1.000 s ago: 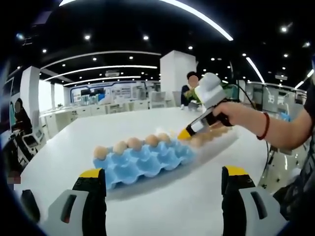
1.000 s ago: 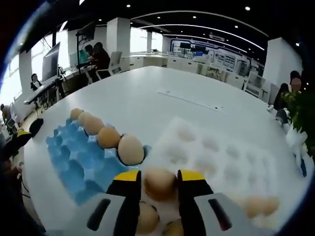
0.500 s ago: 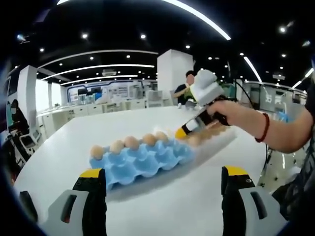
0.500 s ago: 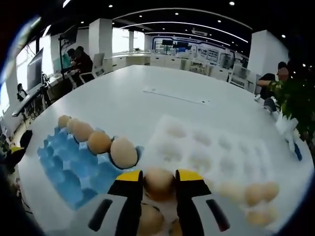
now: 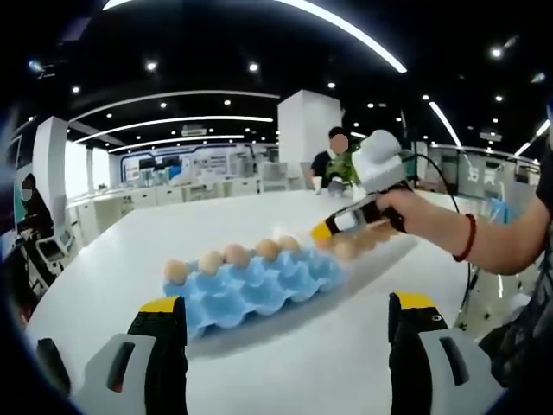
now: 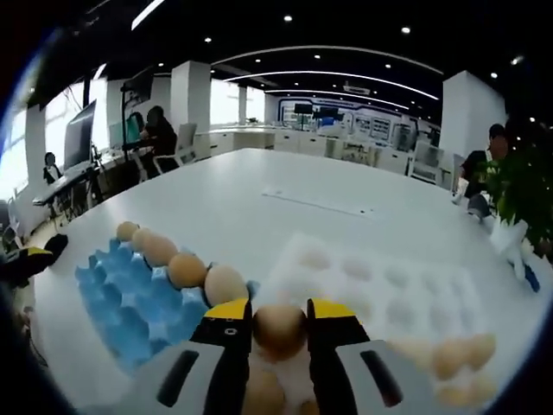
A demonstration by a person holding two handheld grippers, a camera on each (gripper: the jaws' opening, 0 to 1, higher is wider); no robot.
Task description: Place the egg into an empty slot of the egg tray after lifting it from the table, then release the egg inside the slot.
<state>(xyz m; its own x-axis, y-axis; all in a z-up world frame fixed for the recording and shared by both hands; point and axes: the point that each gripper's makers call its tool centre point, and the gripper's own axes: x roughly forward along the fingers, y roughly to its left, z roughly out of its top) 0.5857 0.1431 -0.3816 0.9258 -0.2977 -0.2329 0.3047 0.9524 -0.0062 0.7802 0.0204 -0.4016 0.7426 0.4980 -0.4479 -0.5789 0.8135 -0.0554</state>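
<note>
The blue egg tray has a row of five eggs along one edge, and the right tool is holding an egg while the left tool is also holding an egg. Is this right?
Not quite. The left tool holds nothing: the left gripper view shows its jaws wide apart with only the table between them. The rest stands: the blue egg tray has five eggs along one edge, and the right tool holds an egg.

A white foam tray (image 6: pixel 406 290) is lying just ahead and right of the right claw, spare eggs (image 6: pixel 458 354) sitting at its near right corner. A potted plant (image 6: pixel 518 186) is standing far right. People are sitting at desks (image 6: pixel 151 138) far left.
</note>
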